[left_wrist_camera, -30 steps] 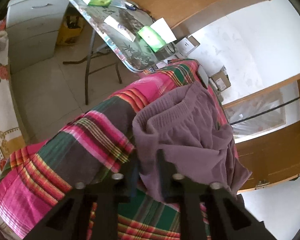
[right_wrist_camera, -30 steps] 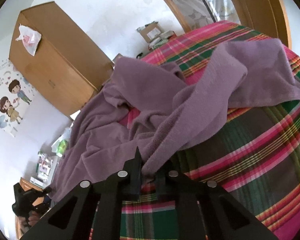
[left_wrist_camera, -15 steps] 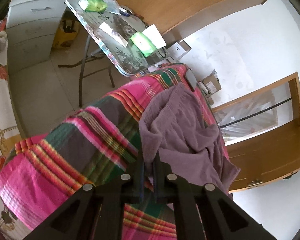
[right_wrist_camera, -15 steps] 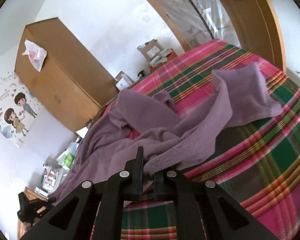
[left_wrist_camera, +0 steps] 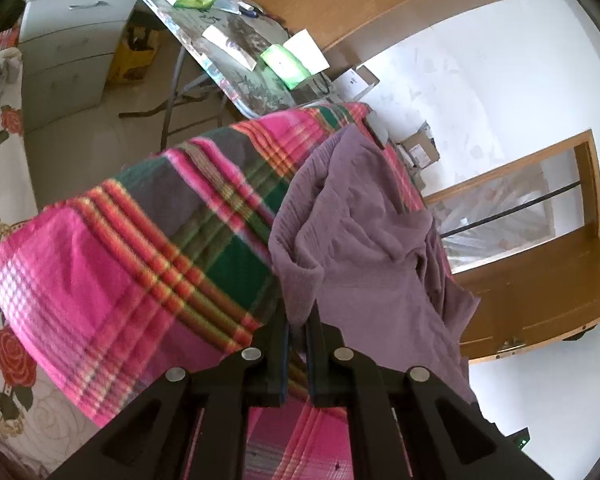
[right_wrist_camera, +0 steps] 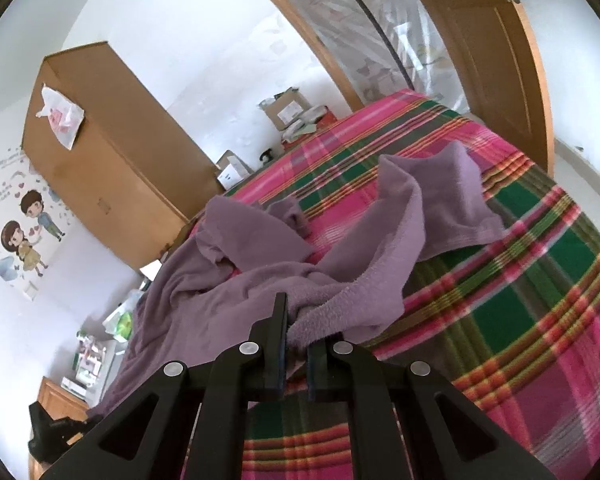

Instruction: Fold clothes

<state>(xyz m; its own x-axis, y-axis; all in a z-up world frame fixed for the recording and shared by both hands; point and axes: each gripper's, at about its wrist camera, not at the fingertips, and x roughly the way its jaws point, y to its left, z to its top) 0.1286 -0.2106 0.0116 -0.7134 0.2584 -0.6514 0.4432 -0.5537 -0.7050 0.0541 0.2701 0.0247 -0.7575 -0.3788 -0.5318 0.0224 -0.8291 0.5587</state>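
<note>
1. Left wrist view first, and I start with the biggest thing, the plaid bedspread (left_wrist_camera: 140, 272): pink, green and grey checks over a bed, and my landmark for everything below.

2. On that bedspread, toward the side nearer the wooden door (left_wrist_camera: 540, 300), lies the purple garment (left_wrist_camera: 364, 248). It is crumpled, with a gathered elastic band along its far edge, so I take it for a pair of trousers, though the folds hide too much for me to be sure.

3. From the right wrist view the same purple garment (right_wrist_camera: 260, 280) sprawls across the bedspread, one limb running off toward the door side and ending in a hemmed cuff.

4. I judge the cloth light, soft and quite limp, fleecy on the inner face. It will sag and bunch rather than hold a line, and it should not slip from the pads. Nothing about it is fragile.

5. Best holds, as I reckon it, are the thicker edges: the elastic band and the hems, kept well apart so the cloth hangs flat.

6. My left gripper (left_wrist_camera: 297, 322) has its jaws nearly together, pinching a fold of the garment's near edge.

7. My right gripper (right_wrist_camera: 296, 330) is likewise clamped almost closed on a fleecy bunch of the garment, raised off the bedspread.
</note>
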